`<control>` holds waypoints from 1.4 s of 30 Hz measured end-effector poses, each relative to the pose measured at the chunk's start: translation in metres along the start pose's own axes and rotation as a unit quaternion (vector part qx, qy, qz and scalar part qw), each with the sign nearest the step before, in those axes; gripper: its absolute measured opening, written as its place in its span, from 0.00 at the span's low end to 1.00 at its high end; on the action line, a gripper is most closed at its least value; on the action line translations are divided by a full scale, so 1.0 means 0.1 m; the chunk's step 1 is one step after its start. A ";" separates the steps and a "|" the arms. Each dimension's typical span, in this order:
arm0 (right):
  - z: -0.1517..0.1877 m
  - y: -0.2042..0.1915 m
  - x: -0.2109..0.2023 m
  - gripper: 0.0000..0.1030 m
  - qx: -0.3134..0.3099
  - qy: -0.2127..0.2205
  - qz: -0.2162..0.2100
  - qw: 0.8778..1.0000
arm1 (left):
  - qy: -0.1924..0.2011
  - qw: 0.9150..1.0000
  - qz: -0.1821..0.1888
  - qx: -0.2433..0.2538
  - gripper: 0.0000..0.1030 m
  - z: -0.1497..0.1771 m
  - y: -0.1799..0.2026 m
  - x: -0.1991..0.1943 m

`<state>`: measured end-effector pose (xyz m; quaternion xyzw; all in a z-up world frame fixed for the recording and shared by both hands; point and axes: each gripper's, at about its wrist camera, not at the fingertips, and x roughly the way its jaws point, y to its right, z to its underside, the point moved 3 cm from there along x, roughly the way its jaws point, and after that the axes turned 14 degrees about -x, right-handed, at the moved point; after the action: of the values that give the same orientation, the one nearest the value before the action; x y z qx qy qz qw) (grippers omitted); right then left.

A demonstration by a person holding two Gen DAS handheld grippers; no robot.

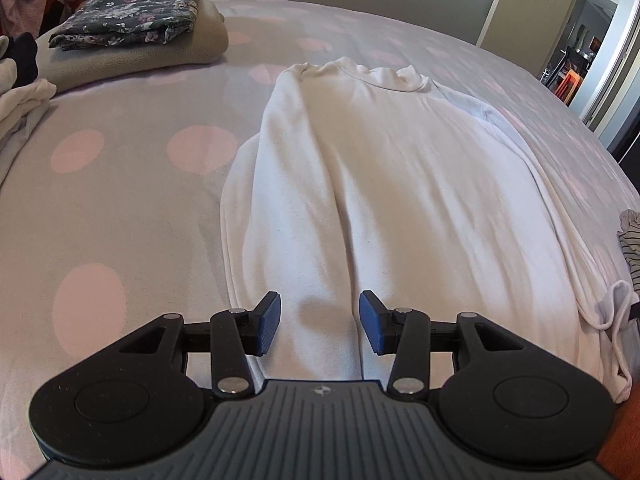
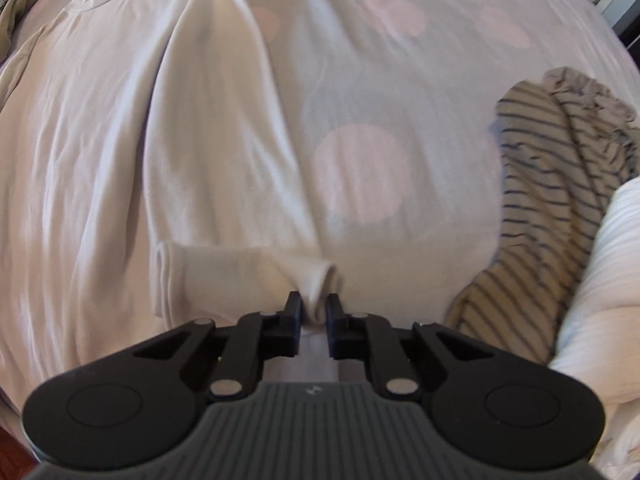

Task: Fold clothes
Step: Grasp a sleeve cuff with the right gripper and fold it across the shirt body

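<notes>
A white long-sleeved top (image 1: 384, 168) lies flat on the bed, collar at the far end. In the left wrist view its left sleeve is folded in along the body. My left gripper (image 1: 319, 323) hovers over the top's near hem, open, with its blue pads apart and only flat cloth below them. In the right wrist view the same white top (image 2: 100, 128) fills the left side, and its right sleeve runs down to a cuff (image 2: 320, 280). My right gripper (image 2: 313, 312) is shut on that cuff, a pinch of white fabric pressed between its black fingers.
The bed sheet (image 1: 132, 208) is pale lilac with pink dots. A folded floral garment (image 1: 128, 14) rests on a beige folded blanket at the far left. A striped garment (image 2: 560, 184) and a white ribbed cloth (image 2: 600, 280) lie right of the cuff. An open door (image 1: 516, 4) stands at the far right.
</notes>
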<state>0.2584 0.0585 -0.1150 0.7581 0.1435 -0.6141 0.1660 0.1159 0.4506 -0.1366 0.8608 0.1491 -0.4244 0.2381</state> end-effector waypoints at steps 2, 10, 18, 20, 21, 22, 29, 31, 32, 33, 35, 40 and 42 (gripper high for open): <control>-0.09 0.12 -0.09 0.13 0.003 0.005 0.017 1.000 | -0.001 1.000 -0.002 0.001 0.40 0.00 0.01 0.01; -0.52 0.68 -0.35 0.11 -0.002 0.028 0.126 0.992 | -0.001 1.000 -0.011 -0.001 0.43 0.00 0.00 0.01; -0.92 1.49 -0.45 0.11 0.027 0.028 0.227 0.973 | -0.003 1.000 -0.015 -0.008 0.44 -0.02 -0.03 0.04; -0.96 1.69 -0.42 0.11 0.042 0.022 0.245 0.968 | -0.001 1.000 -0.017 -0.010 0.44 -0.02 -0.04 0.04; -0.97 1.78 -0.40 0.11 0.050 0.018 0.252 0.966 | -0.001 1.000 -0.017 -0.012 0.45 -0.03 -0.05 0.04; -0.98 1.86 -0.36 0.11 0.057 0.014 0.258 0.964 | -0.001 1.000 -0.017 -0.016 0.45 -0.03 -0.06 0.04; -0.85 2.14 0.02 0.12 0.089 -0.022 0.264 0.960 | 0.005 0.999 -0.014 -0.035 0.47 -0.05 -0.11 0.04; -0.81 2.17 0.08 0.13 0.092 -0.026 0.257 0.962 | 0.005 0.999 -0.013 -0.039 0.47 -0.05 -0.12 0.04; -0.79 2.16 0.09 0.16 0.090 -0.024 0.255 0.962 | 0.005 0.999 -0.012 -0.042 0.47 -0.05 -0.12 0.04; -0.77 2.14 0.08 0.19 0.086 -0.020 0.254 0.963 | 0.005 0.999 -0.011 -0.044 0.47 -0.05 -0.12 0.03; -0.73 2.11 0.06 0.25 0.079 -0.010 0.252 0.965 | 0.007 0.999 -0.005 -0.046 0.47 -0.04 -0.11 0.01; -0.62 1.95 -0.16 0.31 0.067 0.043 0.229 0.970 | 0.008 0.999 0.009 -0.038 0.48 -0.02 -0.04 -0.05; -0.58 1.82 -0.28 0.35 0.061 0.073 0.219 0.971 | 0.005 0.999 0.007 -0.032 0.49 0.00 -0.02 -0.07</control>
<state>0.3808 -0.0819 -0.0629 0.8227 -0.0524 -0.5132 0.2390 0.1108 0.4517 -0.1321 0.8555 0.1581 -0.4138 0.2681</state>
